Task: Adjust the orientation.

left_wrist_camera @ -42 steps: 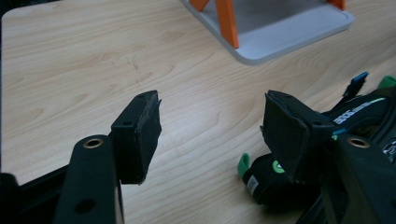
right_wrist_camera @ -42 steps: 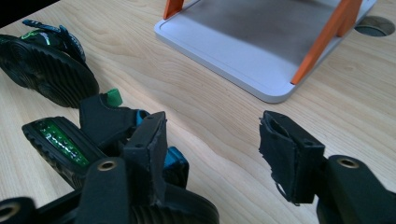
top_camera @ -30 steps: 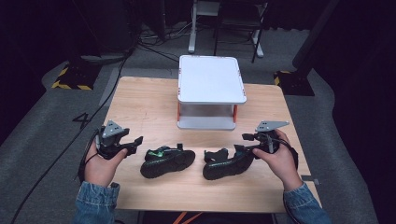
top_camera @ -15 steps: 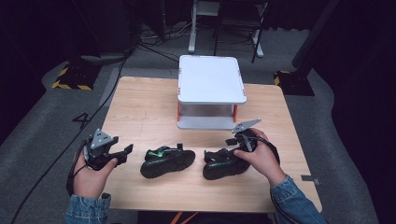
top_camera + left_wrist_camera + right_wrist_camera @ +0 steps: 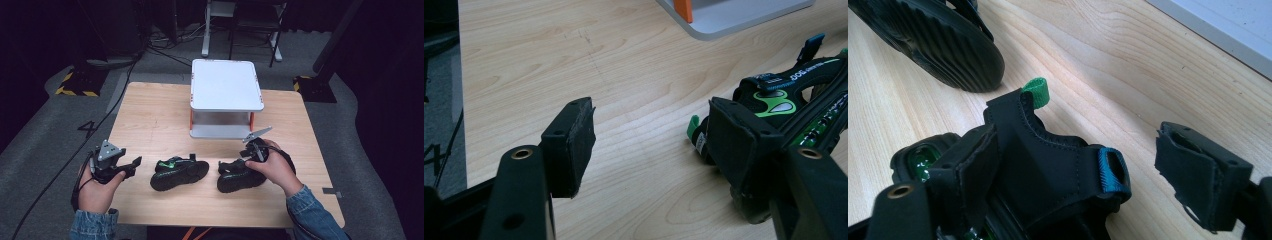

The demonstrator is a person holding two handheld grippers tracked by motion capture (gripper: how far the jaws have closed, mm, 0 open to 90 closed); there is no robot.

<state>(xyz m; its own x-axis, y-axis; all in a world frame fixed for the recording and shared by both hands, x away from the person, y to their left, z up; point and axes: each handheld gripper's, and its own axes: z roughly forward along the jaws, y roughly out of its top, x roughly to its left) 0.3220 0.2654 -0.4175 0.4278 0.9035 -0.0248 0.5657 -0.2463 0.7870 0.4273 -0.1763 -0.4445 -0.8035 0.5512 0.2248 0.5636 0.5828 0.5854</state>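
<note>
Two shoes lie near the table's [image 5: 150,107] front edge; your right gripper [image 5: 248,156] has moved in, jaws spread around the right shoe's [image 5: 235,176] heel, suggesting a grasp, while your left gripper [image 5: 131,165] waits spread beside the left shoe [image 5: 179,172].

Looked like a lab or recording studio: dark surrounds, grey carpet [image 5: 45,150], hazard-striped black-and-yellow floor plates [image 5: 75,91], cables [image 5: 150,47] trailing across the floor, stand legs [image 5: 240,30] behind a lone wooden table [image 5: 150,115] carrying a small white shelf [image 5: 225,85].
</note>
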